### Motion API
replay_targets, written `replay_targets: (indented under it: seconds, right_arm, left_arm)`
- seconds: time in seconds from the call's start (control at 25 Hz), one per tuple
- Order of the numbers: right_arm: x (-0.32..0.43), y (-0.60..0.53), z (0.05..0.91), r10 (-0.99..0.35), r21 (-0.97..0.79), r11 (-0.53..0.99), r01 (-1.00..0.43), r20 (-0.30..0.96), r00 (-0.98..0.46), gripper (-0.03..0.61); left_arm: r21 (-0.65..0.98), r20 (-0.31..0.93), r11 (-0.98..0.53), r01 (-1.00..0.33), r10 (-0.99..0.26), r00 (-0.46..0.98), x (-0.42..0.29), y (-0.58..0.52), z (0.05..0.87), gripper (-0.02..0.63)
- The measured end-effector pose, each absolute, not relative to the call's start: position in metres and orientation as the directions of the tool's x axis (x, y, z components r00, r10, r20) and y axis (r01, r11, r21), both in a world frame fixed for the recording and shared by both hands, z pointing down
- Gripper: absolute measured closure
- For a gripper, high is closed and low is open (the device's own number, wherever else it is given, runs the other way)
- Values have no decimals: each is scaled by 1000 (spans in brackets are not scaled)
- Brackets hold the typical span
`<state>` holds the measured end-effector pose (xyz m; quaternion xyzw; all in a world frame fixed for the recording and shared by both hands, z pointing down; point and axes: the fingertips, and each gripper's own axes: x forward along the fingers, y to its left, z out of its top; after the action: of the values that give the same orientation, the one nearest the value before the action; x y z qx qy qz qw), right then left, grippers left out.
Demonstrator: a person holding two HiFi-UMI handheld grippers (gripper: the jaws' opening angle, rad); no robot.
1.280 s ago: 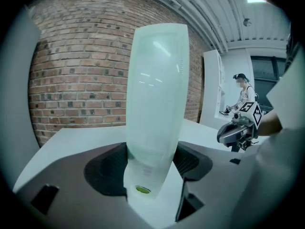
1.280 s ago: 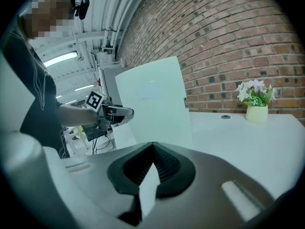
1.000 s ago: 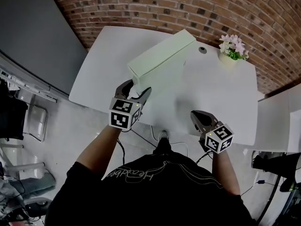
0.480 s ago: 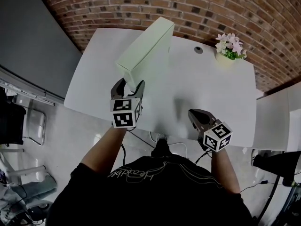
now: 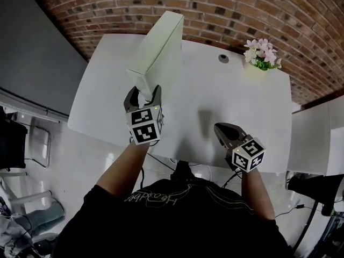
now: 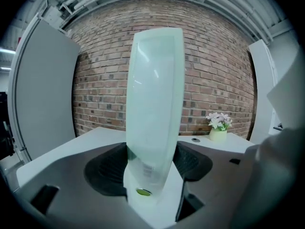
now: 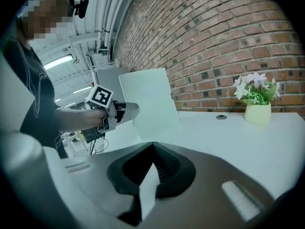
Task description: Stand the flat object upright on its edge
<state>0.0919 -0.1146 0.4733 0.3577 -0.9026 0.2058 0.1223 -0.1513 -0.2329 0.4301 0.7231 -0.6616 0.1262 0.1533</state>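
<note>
One white table (image 5: 236, 106) with box (image 5: 158, 42) meets brick wall (image 5: 242, 7).

The flat box (image 5: 158, 44) stands upright over the left half of the table (image 5: 226, 112), its near end between the jaws of the left gripper (image 5: 143, 93). A flower pot (image 5: 258, 55) sits at the far right corner, 1 cable hole (image 5: 223, 58) just left of it. The right gripper (image 5: 221, 129) hovers by the near edge, well apart.

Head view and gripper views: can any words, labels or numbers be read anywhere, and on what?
Shirt: print line, too warped to read.
Box: small label at its gripped end, too blurred to read.
Marker cubes: black-and-white squares only, no words.
</note>
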Motion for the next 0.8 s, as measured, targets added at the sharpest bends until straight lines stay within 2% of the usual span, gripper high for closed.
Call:
replay_targets:
  seconds: [0.8]
  right_arm:
    - [106, -158, 484, -587, -305, 651, -695, 378, -716, 574]
  left_arm:
    - [49, 345, 81, -996, -937, -59, -140, -292, 430, 314]
